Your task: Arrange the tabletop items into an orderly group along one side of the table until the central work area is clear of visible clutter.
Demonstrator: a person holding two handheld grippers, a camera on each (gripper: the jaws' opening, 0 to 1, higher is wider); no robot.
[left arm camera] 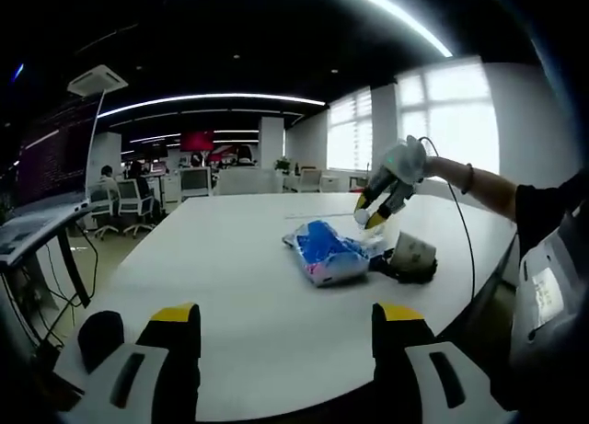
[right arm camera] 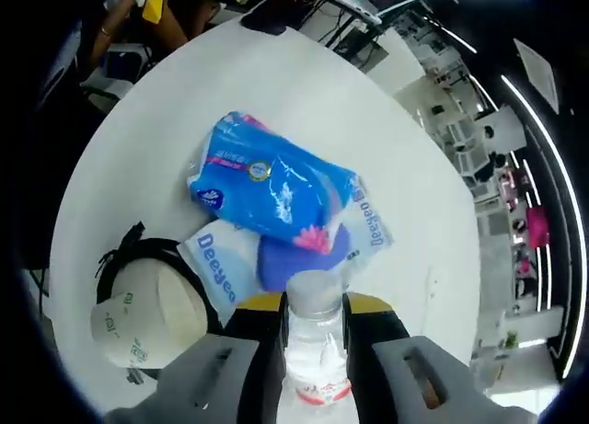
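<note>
The right gripper (right arm camera: 311, 315) had its fingers (right arm camera: 260, 321) clamped on the neck of a clear water bottle (right arm camera: 314, 350), held raised above the white counter (right arm camera: 368, 139) over a blue tissue pack (right arm camera: 271, 187) and a paper roll (right arm camera: 147, 318). The left gripper (left arm camera: 287, 321) stood low at the counter's near edge, fingers (left arm camera: 175, 327) spread wide and holding nothing, well apart from the tissue pack.
</note>
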